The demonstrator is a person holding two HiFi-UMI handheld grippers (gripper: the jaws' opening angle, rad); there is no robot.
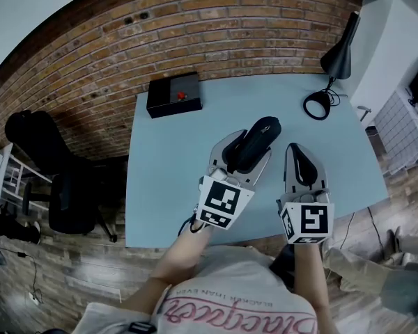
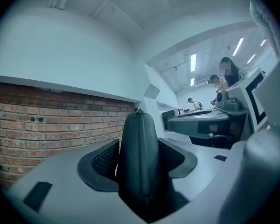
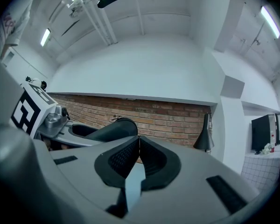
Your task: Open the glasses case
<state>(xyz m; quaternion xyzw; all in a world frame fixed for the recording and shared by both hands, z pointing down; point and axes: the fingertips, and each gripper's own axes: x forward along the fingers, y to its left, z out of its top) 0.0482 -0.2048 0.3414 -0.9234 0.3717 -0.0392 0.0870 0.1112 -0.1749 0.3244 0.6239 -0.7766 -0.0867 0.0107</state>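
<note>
A black glasses case (image 1: 256, 141) with a zip is held above the pale blue table (image 1: 167, 165), standing on its narrow edge between the jaws of my left gripper (image 1: 245, 153). In the left gripper view the glasses case (image 2: 139, 157) fills the gap of the left gripper (image 2: 139, 162), both pads pressed on its sides, its zip pull at the top. My right gripper (image 1: 299, 160) hovers just right of the case, jaws shut with nothing between them. The right gripper view shows the right gripper (image 3: 138, 154) closed and the glasses case (image 3: 113, 129) to its left.
A black box (image 1: 174, 94) with a red spot sits at the table's far left. A black desk lamp (image 1: 334, 65) stands at the far right corner. A black office chair (image 1: 52, 165) is left of the table. A brick wall (image 1: 160, 19) runs behind.
</note>
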